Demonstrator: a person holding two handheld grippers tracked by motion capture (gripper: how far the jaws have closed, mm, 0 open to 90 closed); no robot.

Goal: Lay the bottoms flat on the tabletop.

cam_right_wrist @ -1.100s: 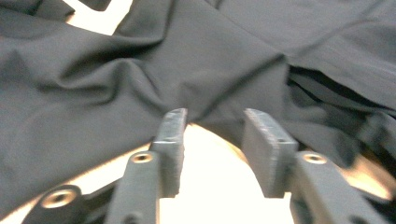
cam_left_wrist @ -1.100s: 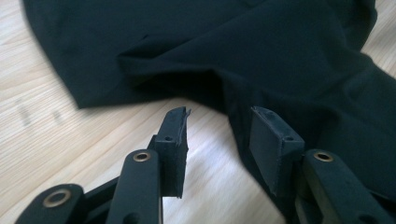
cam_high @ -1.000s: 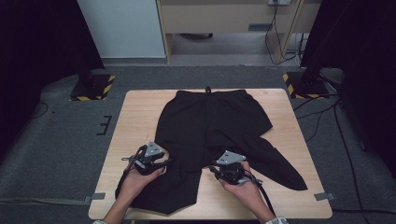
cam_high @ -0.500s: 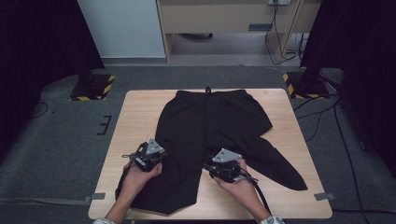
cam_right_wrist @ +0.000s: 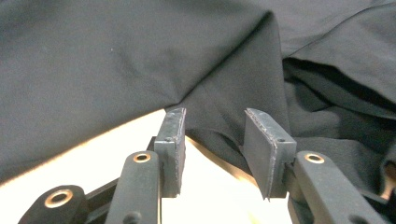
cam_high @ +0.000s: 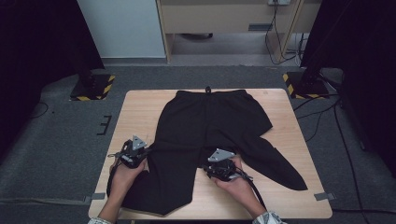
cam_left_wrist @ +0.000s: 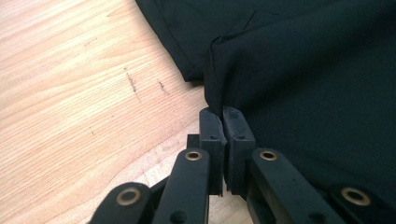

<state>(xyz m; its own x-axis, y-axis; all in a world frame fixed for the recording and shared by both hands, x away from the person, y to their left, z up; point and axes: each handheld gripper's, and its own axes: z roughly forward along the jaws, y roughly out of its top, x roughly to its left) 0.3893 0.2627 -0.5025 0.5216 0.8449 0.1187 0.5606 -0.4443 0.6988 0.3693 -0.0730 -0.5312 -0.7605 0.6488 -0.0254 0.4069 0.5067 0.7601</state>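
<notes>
Your table (cam_high: 140,112) carries a pair of black trousers (cam_high: 205,126) spread flat over its middle. Their long axis runs away from you: the waistband (cam_high: 210,93) lies at the far edge and the legs point back toward you. The leg on your left (cam_high: 168,182) comes nearly straight down to the near edge, while the other leg (cam_high: 275,163) splays off to your right and ends near the right corner. A small loop of drawstring (cam_high: 208,88) pokes past the waistband.

Your left gripper (cam_high: 134,154) sits at the outer edge of the left leg; in the left gripper view (cam_left_wrist: 225,122) its jaws are pressed together with a fold of the trouser edge pinched between them and lifted off the wood.

Your right gripper (cam_high: 220,169) rests at the crotch, where the two legs part. In the right gripper view (cam_right_wrist: 214,122) its jaws stand apart, with a ridge of cloth between them but not clamped.

No label, brand or writing can be read on the cloth. The dark fabric hides seams and pockets, and your left hand (cam_high: 122,176) covers part of the left leg's edge. The hem of that leg is hard to make out against the shadow.
</notes>
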